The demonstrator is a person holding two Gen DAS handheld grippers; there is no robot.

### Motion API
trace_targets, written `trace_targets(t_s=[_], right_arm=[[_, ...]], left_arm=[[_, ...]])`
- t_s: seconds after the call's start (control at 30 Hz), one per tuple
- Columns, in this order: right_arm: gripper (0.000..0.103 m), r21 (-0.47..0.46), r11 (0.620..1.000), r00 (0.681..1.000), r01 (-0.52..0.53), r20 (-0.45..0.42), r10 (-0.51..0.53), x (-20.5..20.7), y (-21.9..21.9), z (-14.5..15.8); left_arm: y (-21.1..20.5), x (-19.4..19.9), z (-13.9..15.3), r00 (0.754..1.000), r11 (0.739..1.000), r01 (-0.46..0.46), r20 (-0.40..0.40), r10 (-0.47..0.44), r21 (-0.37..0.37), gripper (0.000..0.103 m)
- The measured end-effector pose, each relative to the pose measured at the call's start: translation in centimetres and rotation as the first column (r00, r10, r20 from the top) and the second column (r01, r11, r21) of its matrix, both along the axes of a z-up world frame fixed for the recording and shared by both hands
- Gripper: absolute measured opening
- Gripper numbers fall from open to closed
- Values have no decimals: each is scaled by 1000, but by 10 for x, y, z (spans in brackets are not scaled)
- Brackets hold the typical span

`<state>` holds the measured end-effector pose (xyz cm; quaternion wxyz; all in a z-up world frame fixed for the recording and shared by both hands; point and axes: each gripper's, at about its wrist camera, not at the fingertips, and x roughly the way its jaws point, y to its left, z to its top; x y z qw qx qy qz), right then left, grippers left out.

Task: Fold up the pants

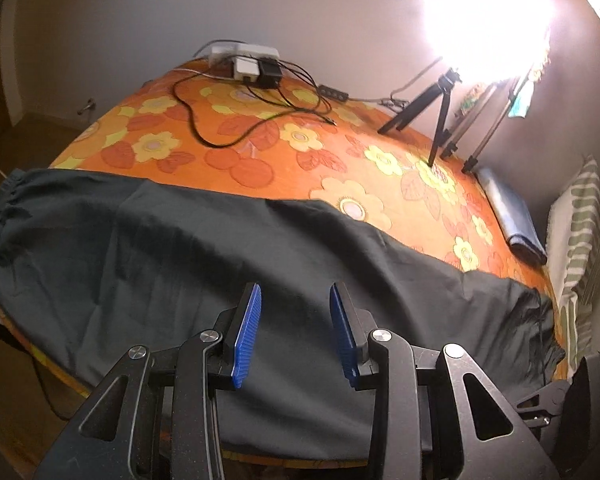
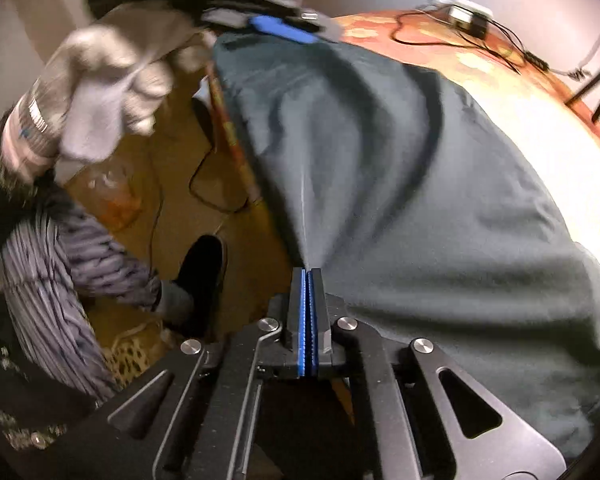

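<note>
Much was hard to read. The lamp (image 1: 488, 20) at the far right corner of the tabletop (image 1: 260, 136) burned out to a white blur, hiding its head and the wall behind it. The gloved hand (image 2: 104, 92) holding the left gripper (image 2: 284, 26) was smeared by motion in the right wrist view, and that gripper showed there only as a dark body with a blue pad (image 2: 282, 29) above the cloth. The floor below the near edge was dim; a dark shoe (image 2: 204, 276) and a striped trouser leg (image 2: 56, 280) showed, little else clear.

The pants (image 1: 220, 248) were dark, near charcoal, lying flat along the near edge of the tabletop, spread from the left edge almost to the right. The gathered elastic waistband (image 1: 0, 200) sat at the left edge. The fabric was softly creased, with long wrinkles running across it. The near hem hung slightly over the near edge, cut off behind the gripper bodies.

Left gripper (image 1: 296, 308): jaws apart, blue pads (image 1: 248, 332) above the cloth with nothing between them.
Right gripper (image 2: 309, 276): jaws pressed together on a pinch of the pants (image 2: 400, 200) at the near edge, a taut ridge of cloth rising from the grip.

Along the far edge: a power strip with plugs (image 1: 252, 62) and loose black cables (image 1: 236, 120). Toward the right, a small black tripod (image 1: 432, 116). A folded blue cloth (image 1: 512, 216) lay by the right edge.
</note>
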<state>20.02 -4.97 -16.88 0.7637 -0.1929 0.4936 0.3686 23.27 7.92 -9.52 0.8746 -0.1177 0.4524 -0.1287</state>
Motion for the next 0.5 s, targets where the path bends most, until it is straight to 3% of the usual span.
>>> trace_targets(t_s=[0.13, 0.27, 0.37, 0.5], right_arm=[[4, -18, 1000, 1000, 18, -15, -18, 9, -5, 6], [14, 105, 992, 998, 65, -29, -62, 27, -42, 45], [30, 117, 976, 981, 186, 30, -191, 58, -88, 69], [44, 103, 928, 933, 359, -39, -357, 123, -150, 64]], left_arm=[[-19, 4, -15, 998, 999, 43, -41, -42, 22, 34], [-42, 3, -19, 994, 995, 97, -52, -96, 15, 34], [-68, -1, -19, 984, 986, 169, -52, -169, 2, 34], [-96, -5, -34, 964, 968, 251, -95, -250, 9, 34]])
